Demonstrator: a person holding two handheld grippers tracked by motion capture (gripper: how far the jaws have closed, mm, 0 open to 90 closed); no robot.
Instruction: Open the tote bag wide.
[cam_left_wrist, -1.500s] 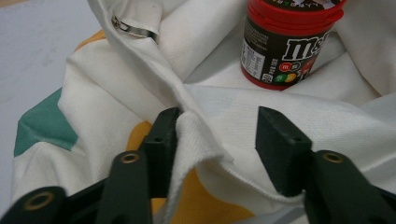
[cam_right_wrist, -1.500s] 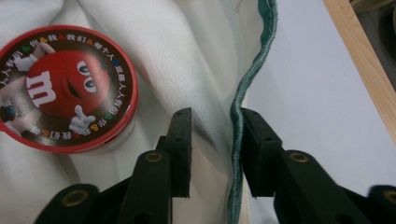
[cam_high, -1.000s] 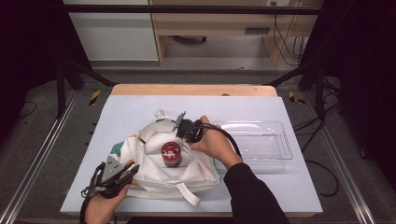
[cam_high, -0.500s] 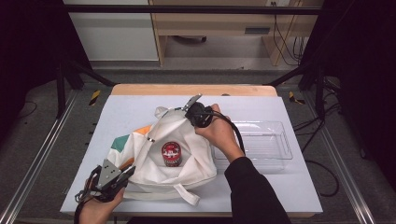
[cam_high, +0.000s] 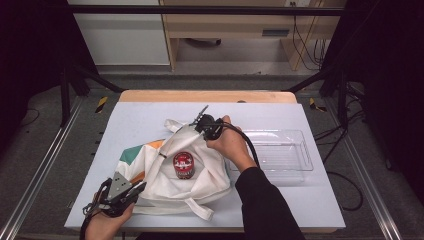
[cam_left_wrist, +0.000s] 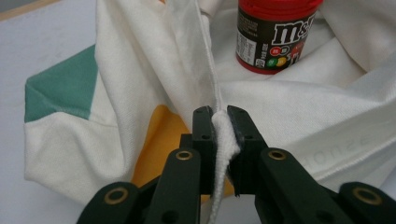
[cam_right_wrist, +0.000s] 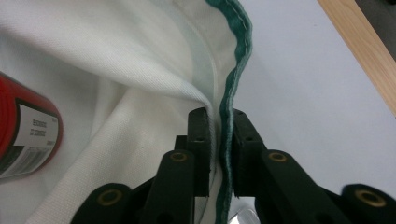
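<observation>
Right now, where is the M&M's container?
In the high view, the M&M's container stands on the white cloth bag at mid-table, between both grippers, left of the clear tray.

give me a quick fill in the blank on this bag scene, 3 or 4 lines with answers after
1. The red-lidded candy jar stands on the white cloth ____.
2. The left tongs are ____ on a fold of the bag.
3. The clear plastic tray lies on the table to the ____ of the bag in the high view.
4. The edge pinched by the right tongs is trimmed in ____.

Missing words: bag; shut; right; green
</observation>
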